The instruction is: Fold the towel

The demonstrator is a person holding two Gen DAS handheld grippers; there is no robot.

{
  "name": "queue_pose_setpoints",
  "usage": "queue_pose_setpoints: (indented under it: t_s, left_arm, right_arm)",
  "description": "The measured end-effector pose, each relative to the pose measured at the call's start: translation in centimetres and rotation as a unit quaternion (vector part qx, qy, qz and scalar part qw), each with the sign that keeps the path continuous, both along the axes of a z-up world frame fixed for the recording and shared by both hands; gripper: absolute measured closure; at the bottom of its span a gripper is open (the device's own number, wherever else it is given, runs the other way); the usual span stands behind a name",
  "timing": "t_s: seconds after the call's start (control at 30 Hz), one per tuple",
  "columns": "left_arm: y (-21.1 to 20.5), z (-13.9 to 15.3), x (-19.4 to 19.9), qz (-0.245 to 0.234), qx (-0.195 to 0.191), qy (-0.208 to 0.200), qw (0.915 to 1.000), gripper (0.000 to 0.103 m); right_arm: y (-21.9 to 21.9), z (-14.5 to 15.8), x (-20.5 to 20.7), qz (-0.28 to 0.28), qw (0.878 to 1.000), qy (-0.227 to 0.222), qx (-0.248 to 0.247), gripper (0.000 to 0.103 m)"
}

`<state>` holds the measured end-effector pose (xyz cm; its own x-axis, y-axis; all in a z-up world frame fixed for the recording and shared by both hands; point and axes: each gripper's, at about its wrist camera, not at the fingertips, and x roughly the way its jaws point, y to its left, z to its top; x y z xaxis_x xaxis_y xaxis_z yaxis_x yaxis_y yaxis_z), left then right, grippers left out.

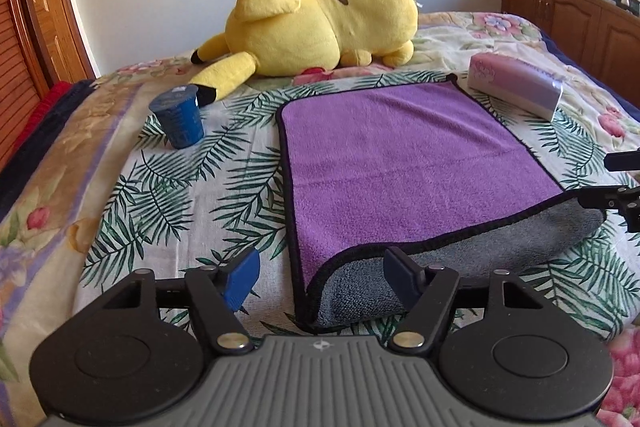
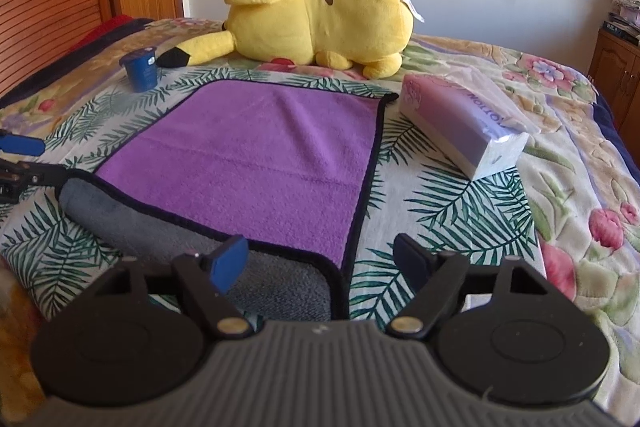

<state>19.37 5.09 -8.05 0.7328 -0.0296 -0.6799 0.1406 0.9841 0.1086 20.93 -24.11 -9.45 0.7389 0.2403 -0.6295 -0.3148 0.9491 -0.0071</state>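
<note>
Towel (image 1: 400, 163) lies in the centre of both views, on the leaf-print cloth (image 1: 168, 195) over the floral bedspread (image 2: 568, 163). Purple face up, black trim. The near edge is folded over, so its grey underside shows as a band along the bottom of the purple area.

Left gripper (image 1: 322, 277): fingers spread wide, holding nothing. It sits at the bottom centre of the left wrist view, straddling the near left corner of the towel; the right pad (image 1: 400, 277) is over the grey fold, the left pad over the cloth. Cannot tell if either touches.

Right gripper (image 2: 318, 261): fingers also spread, holding nothing. It straddles the near right corner; the left pad (image 2: 229, 263) is over the grey fold.

Each gripper's tips show at the edge of the other's view, beside the end of the grey fold.

Blue cup (image 1: 178, 117) stands upright at the left, apart from the towel. Tissue pack (image 2: 464, 123) lies right of the towel, near its far right corner. Yellow plush toy (image 1: 316, 21) lies behind the towel.
</note>
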Motion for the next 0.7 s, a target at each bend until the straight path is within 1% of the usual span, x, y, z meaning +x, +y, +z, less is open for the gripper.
queue_pose_setpoints:
  t_s: [0.07, 0.13, 0.2, 0.3, 0.33, 0.47, 0.53, 0.6, 0.7]
  left_arm:
    - [0.2, -0.4, 0.4, 0.002, -0.004, 0.005, 1.0000, 0.052]
    - [0.5, -0.9, 0.8, 0.003, -0.005, 0.009, 0.9999, 0.056]
    - [0.8, -1.3, 1.1, 0.006, -0.006, 0.015, 0.9999, 0.062]
    - [1.3, -1.9, 1.5, 0.008, -0.017, 0.028, 0.9994, 0.070]
    - [1.4, -2.0, 1.6, 0.009, -0.021, 0.031, 0.9992, 0.071]
    - [1.6, -2.3, 1.6, 0.009, -0.034, 0.039, 0.9986, 0.080]
    - [1.5, -2.4, 1.5, 0.010, -0.035, 0.039, 0.9986, 0.083]
    - [1.4, -2.5, 1.5, 0.008, -0.038, 0.041, 0.9984, 0.088]
    - [1.3, -2.6, 1.4, 0.004, -0.039, 0.044, 0.9983, 0.091]
  right_arm:
    - [0.0, -0.2, 0.3, 0.001, 1.000, 0.005, -0.001, 0.024]
    - [0.0, -0.5, 0.6, 0.001, 1.000, 0.011, -0.001, 0.026]
    - [0.0, -0.8, 0.9, 0.002, 1.000, 0.018, 0.000, 0.027]
    - [-0.2, -1.1, 1.2, 0.003, 1.000, 0.027, 0.005, 0.030]
    - [-0.3, -1.3, 1.3, 0.003, 0.999, 0.032, 0.009, 0.030]
    - [-0.5, -1.7, 1.6, 0.001, 0.999, 0.049, 0.019, 0.034]
    - [-0.6, -1.9, 1.7, 0.002, 0.998, 0.056, 0.025, 0.035]
    - [-0.8, -2.0, 1.8, 0.002, 0.997, 0.064, 0.033, 0.037]
    - [-1.0, -2.1, 1.9, 0.003, 0.996, 0.073, 0.042, 0.040]
